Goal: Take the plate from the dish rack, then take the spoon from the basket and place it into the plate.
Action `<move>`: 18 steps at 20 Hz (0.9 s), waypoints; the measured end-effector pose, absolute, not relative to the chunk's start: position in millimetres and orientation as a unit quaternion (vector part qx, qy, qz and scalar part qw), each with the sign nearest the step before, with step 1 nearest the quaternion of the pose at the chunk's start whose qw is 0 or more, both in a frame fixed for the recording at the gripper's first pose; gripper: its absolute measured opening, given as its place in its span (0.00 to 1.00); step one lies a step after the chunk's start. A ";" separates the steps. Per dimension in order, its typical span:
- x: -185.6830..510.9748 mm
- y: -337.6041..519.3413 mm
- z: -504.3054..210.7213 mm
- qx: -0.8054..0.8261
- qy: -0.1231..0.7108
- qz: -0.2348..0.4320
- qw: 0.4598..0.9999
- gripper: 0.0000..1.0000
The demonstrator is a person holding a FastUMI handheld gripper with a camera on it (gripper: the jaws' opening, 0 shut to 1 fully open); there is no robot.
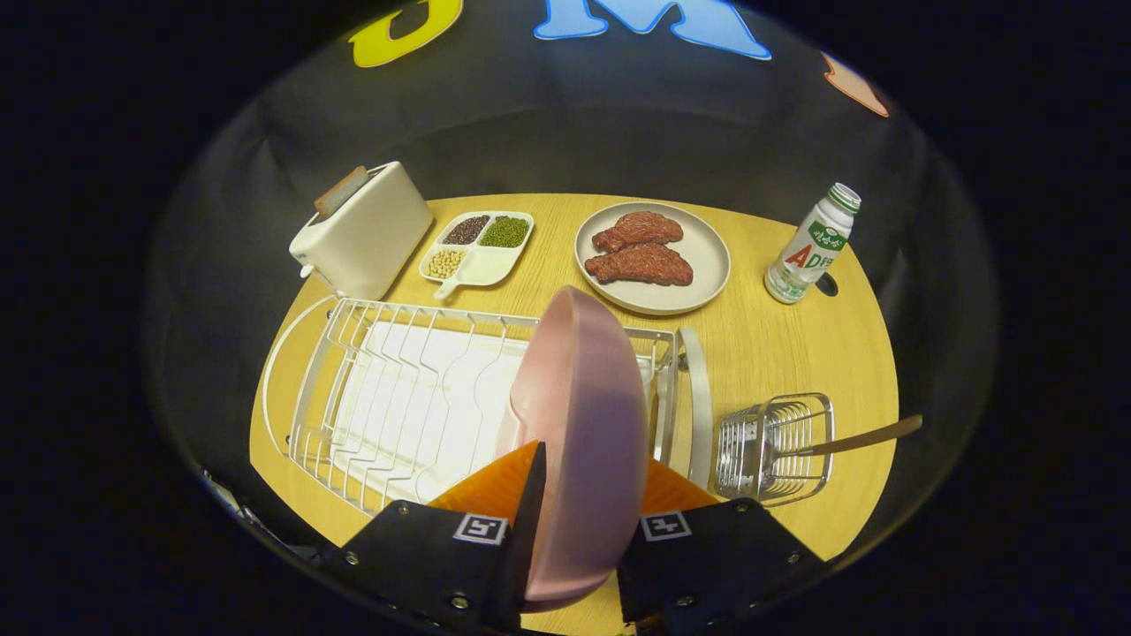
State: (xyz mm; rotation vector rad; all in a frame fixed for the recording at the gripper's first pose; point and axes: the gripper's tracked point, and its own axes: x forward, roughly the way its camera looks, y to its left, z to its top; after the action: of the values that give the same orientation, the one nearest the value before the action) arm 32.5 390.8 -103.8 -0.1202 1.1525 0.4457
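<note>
A pink plate [579, 424] stands on edge between my two fingers, its rim reaching up over the white wire dish rack [398, 397]. My gripper [579, 521] is shut on the plate, one orange-and-black finger [508, 490] on each side. The plate hangs just above the right end of the rack. To the right of the rack sits a small wire basket [773, 446] with a spoon [861, 435] in it, the wooden handle sticking out to the right.
Beyond the rack on the wooden table [778, 353] lie a white toaster [367, 230], a divided dish of beans [477, 247], a plate with two meat pieces [652, 256] and a small bottle [811, 246]. A white tray edge [700, 397] borders the rack.
</note>
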 end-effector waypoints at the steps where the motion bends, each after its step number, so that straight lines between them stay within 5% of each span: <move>1: 36.0 388.3 -101.0 -0.073 0.536 0.206 0.815 0.40; 11: 56.5 399.5 -66.3 -0.217 0.506 0.202 0.810 0.40; 13: 61.4 397.1 -66.8 -0.229 0.512 0.198 0.804 0.31; 18: 63.0 403.2 -65.6 -0.246 0.497 0.196 0.808 0.30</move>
State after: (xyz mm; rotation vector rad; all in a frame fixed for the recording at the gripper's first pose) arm 63.0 403.2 -65.6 -0.5262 1.0637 0.4198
